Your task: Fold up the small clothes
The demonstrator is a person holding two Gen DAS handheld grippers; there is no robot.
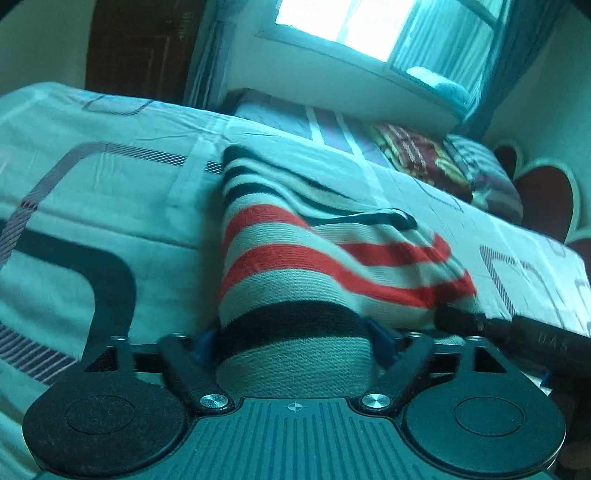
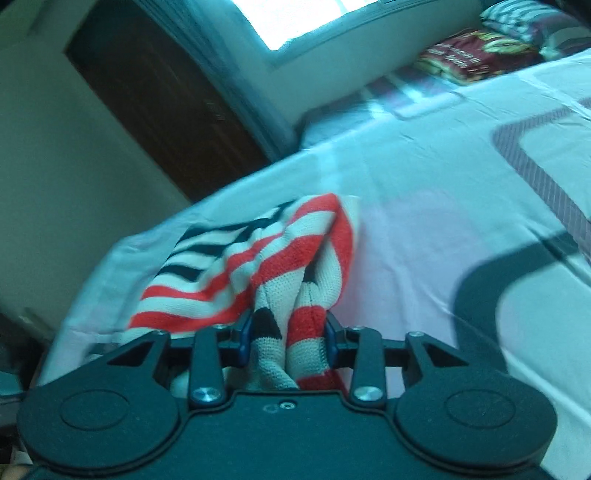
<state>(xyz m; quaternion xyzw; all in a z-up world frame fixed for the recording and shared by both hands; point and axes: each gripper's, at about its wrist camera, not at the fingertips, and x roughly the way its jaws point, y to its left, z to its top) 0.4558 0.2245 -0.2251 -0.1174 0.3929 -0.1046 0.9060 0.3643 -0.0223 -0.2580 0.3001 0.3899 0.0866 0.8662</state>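
A knit garment with red, black and cream stripes (image 1: pixel 295 258) lies on the bed sheet (image 1: pixel 92 184). My left gripper (image 1: pixel 293 343) is shut on its near edge, the cloth bunched between the blue pads. My right gripper (image 2: pixel 290 332) is shut on another bunched part of the same garment (image 2: pixel 258 258), which drapes away to the left over the sheet (image 2: pixel 443 221). The right gripper's black body (image 1: pixel 517 332) shows at the right of the left wrist view, at the garment's red-striped edge.
The patterned sheet covers the bed. Folded blankets and a pillow (image 1: pixel 424 158) lie at the bed's far end under a window (image 1: pixel 351 22). A dark wooden door (image 2: pixel 159 99) stands beyond the bed. A heart-shaped headboard (image 1: pixel 543 195) is at the right.
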